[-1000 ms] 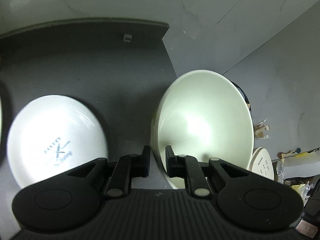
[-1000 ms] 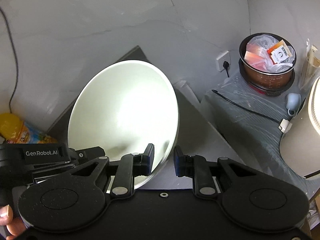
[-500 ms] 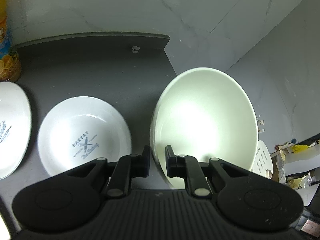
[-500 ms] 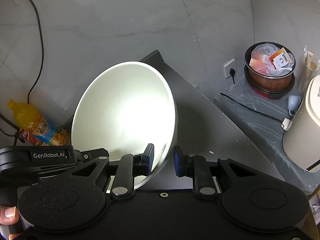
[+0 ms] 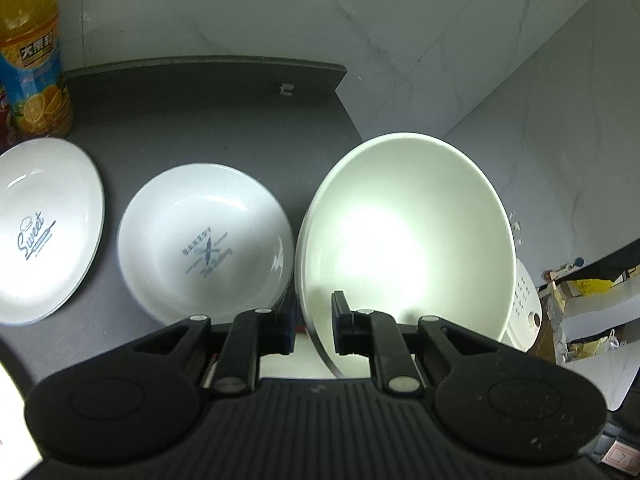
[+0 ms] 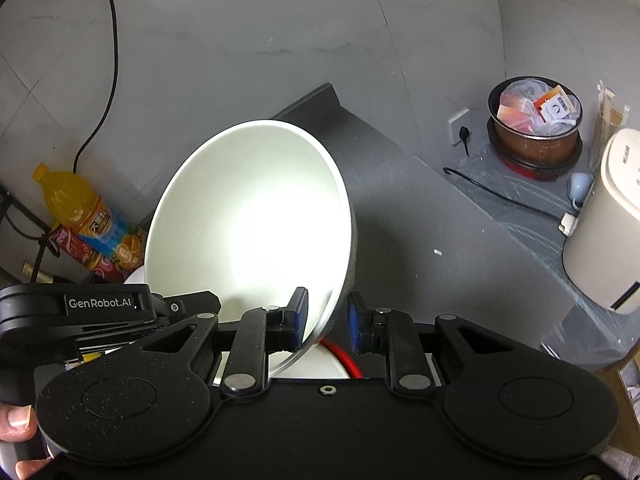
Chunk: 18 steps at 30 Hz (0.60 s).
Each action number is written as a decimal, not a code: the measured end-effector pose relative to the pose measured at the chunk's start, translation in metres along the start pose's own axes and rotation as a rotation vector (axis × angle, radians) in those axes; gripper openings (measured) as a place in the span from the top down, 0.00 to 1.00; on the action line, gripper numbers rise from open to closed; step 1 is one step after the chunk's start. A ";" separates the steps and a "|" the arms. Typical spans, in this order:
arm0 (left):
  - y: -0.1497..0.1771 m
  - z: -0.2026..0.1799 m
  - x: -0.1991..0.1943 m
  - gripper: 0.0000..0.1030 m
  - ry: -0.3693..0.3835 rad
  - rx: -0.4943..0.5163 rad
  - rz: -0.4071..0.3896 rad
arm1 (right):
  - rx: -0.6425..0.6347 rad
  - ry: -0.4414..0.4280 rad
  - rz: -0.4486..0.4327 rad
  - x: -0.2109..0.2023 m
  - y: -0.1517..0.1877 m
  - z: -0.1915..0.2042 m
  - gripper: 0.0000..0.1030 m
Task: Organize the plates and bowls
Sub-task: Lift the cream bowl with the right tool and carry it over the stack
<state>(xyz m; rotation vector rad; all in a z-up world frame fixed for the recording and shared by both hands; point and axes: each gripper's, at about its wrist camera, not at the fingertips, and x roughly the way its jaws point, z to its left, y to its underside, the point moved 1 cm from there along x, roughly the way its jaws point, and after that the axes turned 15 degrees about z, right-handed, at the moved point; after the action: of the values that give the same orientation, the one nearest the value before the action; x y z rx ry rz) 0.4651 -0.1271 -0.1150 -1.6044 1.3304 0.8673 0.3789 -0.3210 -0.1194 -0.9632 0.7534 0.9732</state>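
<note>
A large plain white bowl (image 5: pixel 404 236) hangs tilted above the dark counter (image 5: pixel 208 120), held by both grippers at once. My left gripper (image 5: pixel 314 322) is shut on its left rim. In the right wrist view the same bowl (image 6: pixel 248 232) fills the centre, and my right gripper (image 6: pixel 327 320) is shut on its right rim. The left gripper's body (image 6: pixel 100 304) shows at the bowl's far side, with a hand on its handle. On the counter lie a white bowl printed "BAKERY" (image 5: pixel 204 240) and a white plate printed "Sweet" (image 5: pixel 40 224).
An orange juice bottle (image 5: pixel 34 52) stands at the counter's back left, against the marble wall. To the right, lower down, are a cooker pot full of packets (image 6: pixel 536 128), a cream appliance (image 6: pixel 608 224), a wall socket with a black cable (image 6: pixel 500 196) and a small cup.
Both grippers have carried the big bowl to the left and a little upward together. The printed bowl, then the "Sweet" plate and the juice bottle, have come into the left view.
</note>
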 end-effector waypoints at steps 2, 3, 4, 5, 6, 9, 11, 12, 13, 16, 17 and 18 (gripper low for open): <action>0.005 0.003 0.000 0.86 0.002 0.004 0.007 | 0.007 0.001 0.000 -0.001 0.006 0.001 0.80; 0.008 0.004 -0.001 0.86 0.003 0.008 0.010 | 0.010 0.002 0.002 0.000 0.009 0.002 0.80; 0.010 0.006 -0.001 0.86 0.003 0.011 0.013 | 0.010 0.004 0.003 0.000 0.012 0.003 0.80; 0.013 0.007 -0.002 0.86 0.003 0.014 0.015 | 0.009 0.005 0.004 0.000 0.015 0.004 0.80; 0.015 0.008 -0.003 0.86 0.002 0.016 0.017 | 0.008 0.007 0.003 0.000 0.017 0.006 0.80; 0.021 0.013 -0.004 0.86 0.000 0.019 0.023 | 0.013 0.009 0.006 0.001 0.024 0.009 0.80; 0.024 0.016 -0.006 0.86 0.000 0.019 0.029 | 0.015 0.014 0.011 0.002 0.028 0.011 0.80; 0.026 0.018 -0.006 0.86 0.001 0.018 0.034 | 0.015 0.017 0.013 0.002 0.030 0.012 0.80; 0.027 0.020 -0.006 0.86 0.002 0.018 0.038 | 0.014 0.020 0.017 0.002 0.032 0.013 0.80; 0.032 0.024 -0.005 0.86 0.001 0.019 0.052 | 0.015 0.027 0.029 0.005 0.037 0.016 0.80; 0.034 0.026 -0.005 0.85 0.001 0.019 0.057 | 0.015 0.029 0.034 0.006 0.038 0.016 0.80; 0.034 0.028 -0.004 0.85 0.002 0.017 0.063 | 0.015 0.031 0.039 0.008 0.039 0.016 0.80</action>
<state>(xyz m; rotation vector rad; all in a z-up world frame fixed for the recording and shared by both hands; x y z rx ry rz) 0.4313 -0.1025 -0.1288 -1.5576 1.3930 0.8900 0.3477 -0.2945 -0.1324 -0.9556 0.8069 0.9869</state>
